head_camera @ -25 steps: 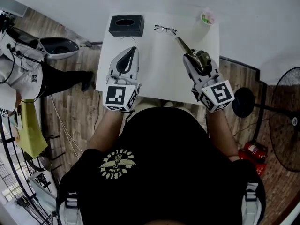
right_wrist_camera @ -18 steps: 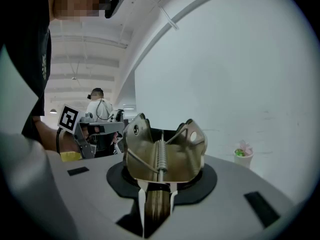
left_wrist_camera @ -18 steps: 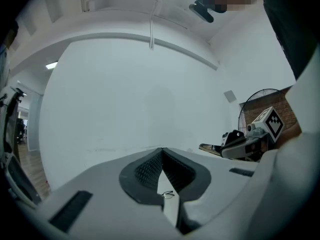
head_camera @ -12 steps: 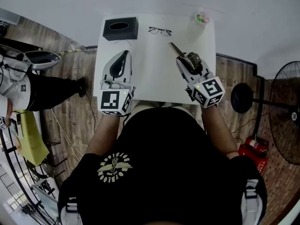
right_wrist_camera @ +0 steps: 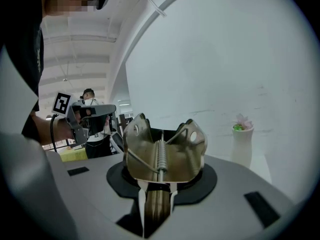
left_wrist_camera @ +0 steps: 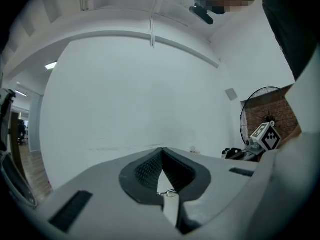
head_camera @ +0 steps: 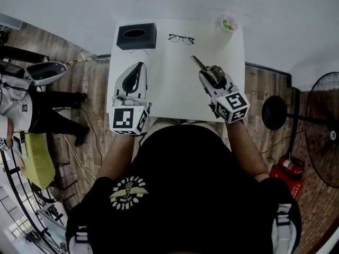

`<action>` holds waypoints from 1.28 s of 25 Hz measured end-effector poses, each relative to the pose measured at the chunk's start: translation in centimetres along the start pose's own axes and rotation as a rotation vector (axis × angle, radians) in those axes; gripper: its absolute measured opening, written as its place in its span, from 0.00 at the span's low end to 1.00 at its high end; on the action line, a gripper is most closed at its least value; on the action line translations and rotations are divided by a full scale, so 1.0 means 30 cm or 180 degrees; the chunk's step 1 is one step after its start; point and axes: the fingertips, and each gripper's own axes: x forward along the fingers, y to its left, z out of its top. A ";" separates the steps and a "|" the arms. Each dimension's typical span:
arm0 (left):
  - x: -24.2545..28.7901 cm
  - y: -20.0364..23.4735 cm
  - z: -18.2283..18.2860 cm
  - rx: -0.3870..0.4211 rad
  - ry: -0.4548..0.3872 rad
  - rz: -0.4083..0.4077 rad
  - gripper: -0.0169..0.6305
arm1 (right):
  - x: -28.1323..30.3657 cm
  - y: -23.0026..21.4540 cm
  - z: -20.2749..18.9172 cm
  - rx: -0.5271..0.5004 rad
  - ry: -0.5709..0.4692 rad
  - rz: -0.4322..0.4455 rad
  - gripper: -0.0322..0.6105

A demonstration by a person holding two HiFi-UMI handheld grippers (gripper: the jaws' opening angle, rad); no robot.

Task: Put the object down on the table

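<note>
Over the right half of the white bench (head_camera: pixel 175 91), the right hand-held gripper (head_camera: pixel 211 77) was clenched on one metal spring clip (head_camera: pixel 201 66), its long end pointing toward the far edge. Whether the clip touched the bench could not be told. From the head view it was only a dark sliver. The right gripper view showed its two winged plates, each with a hole, and the coiled spring running between them. The left hand-held gripper (head_camera: pixel 140 66) hung over the bench's left half. Its own view showed the jaws met at the tips and gripping nothing (the spectacles seen through the gap lay far off).

The head view alone gave the full count on the bench: one black tissue box (head_camera: pixel 136 36), one pair of glasses (head_camera: pixel 181 38) and one small vase (head_camera: pixel 229 23). Off the bench stood one fan (head_camera: pixel 326 131) and one person (head_camera: pixel 21 102).
</note>
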 end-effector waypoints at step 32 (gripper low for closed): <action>-0.046 0.096 -0.041 0.0010 0.0110 0.0121 0.04 | 0.137 -0.043 -0.452 0.0346 0.0815 0.0031 0.21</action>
